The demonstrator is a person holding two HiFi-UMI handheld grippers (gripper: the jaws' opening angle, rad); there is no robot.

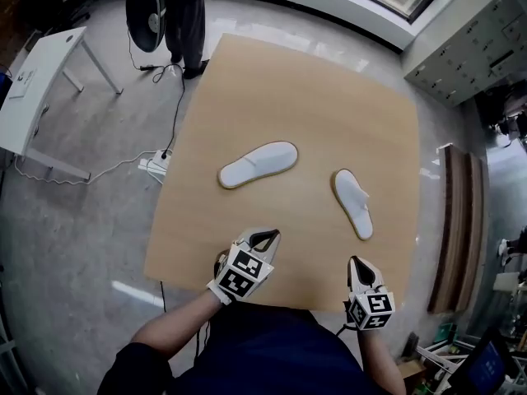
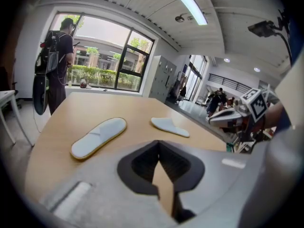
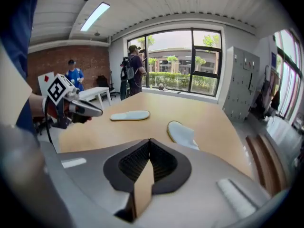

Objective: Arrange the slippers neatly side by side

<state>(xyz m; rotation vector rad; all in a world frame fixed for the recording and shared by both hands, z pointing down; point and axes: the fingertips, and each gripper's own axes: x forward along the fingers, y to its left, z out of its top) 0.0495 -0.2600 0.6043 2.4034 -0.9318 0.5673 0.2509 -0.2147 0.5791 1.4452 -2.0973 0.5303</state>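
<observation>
Two pale blue-white slippers with tan soles lie apart on the wooden table. The left slipper lies at a slant near the table's middle. The right slipper lies to its right, pointing roughly away from me. My left gripper is shut and empty at the table's near edge, short of the left slipper. My right gripper is shut and empty, just short of the right slipper's near end.
A white side table stands at the left, with a power strip and cables on the floor. A person stands beyond the table's far left corner. Wooden boards lie on the floor to the right, lockers behind.
</observation>
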